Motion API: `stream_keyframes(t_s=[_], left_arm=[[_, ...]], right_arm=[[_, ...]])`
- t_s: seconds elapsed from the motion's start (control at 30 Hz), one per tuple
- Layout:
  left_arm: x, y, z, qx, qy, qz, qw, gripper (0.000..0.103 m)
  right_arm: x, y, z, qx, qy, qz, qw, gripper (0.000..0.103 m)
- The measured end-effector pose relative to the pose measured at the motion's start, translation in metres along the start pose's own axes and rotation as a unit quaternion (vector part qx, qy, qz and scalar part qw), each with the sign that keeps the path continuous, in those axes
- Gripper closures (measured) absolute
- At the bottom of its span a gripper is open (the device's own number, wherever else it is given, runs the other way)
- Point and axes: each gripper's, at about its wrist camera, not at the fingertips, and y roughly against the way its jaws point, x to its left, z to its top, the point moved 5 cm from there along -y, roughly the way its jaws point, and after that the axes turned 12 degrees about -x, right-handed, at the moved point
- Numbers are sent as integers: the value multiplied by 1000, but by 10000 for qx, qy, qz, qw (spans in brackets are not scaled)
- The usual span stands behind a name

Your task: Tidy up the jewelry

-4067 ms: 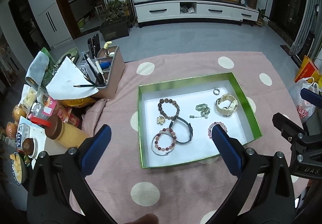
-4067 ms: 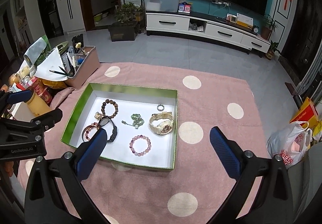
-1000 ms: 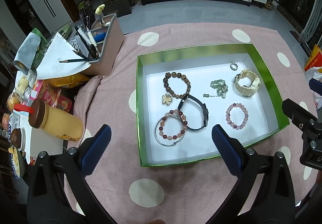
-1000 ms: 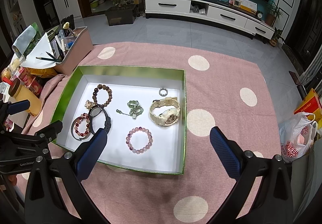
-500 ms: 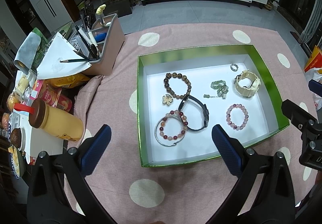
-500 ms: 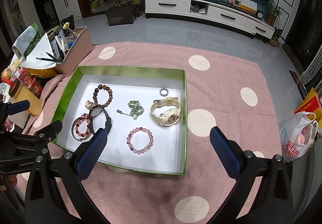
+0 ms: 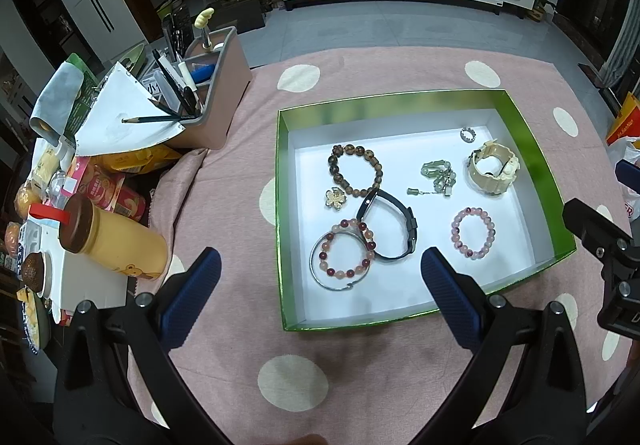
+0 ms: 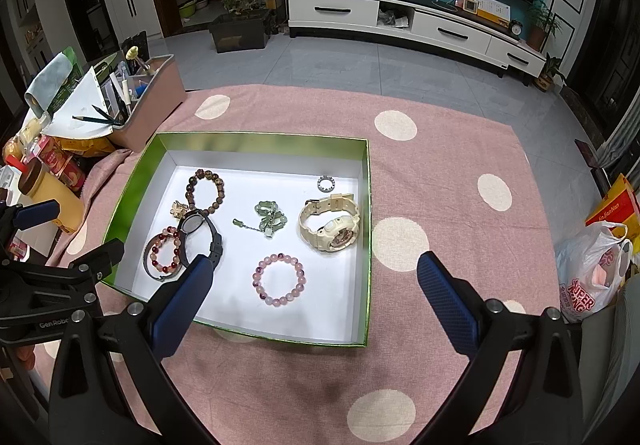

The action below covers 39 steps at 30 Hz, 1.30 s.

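Left gripper [image 7: 316, 275] hangs spread wide with nothing in it, above the green box [image 7: 532, 149] on the pink dotted cloth [image 7: 240, 245]. Inside: red bead bracelet [image 7: 346, 249], black band [image 7: 394, 223], pink bracelet [image 7: 474, 233], cream watch [image 7: 494, 173]. Right gripper [image 8: 312, 277] is wide too, empty.

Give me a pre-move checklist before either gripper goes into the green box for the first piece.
1. Left gripper open and empty: ok.
2. Right gripper open and empty: ok.
3. Green box flat on the pink cloth, uncovered: ok.
4. Pink bead bracelet lying alone, free to grasp: ok.
5. Black watch free of the red bead bracelet: not ok, they overlap.
6. Destination for sorted pieces: cannot tell.
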Motion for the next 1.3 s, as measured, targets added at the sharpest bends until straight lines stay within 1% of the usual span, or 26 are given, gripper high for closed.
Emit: stream_keyframes(t_s=[1.3], left_arm=[[2, 0, -2, 15, 26, 6, 10000, 2]], right_arm=[[2, 3, 2, -3, -13, 1, 10000, 1]])
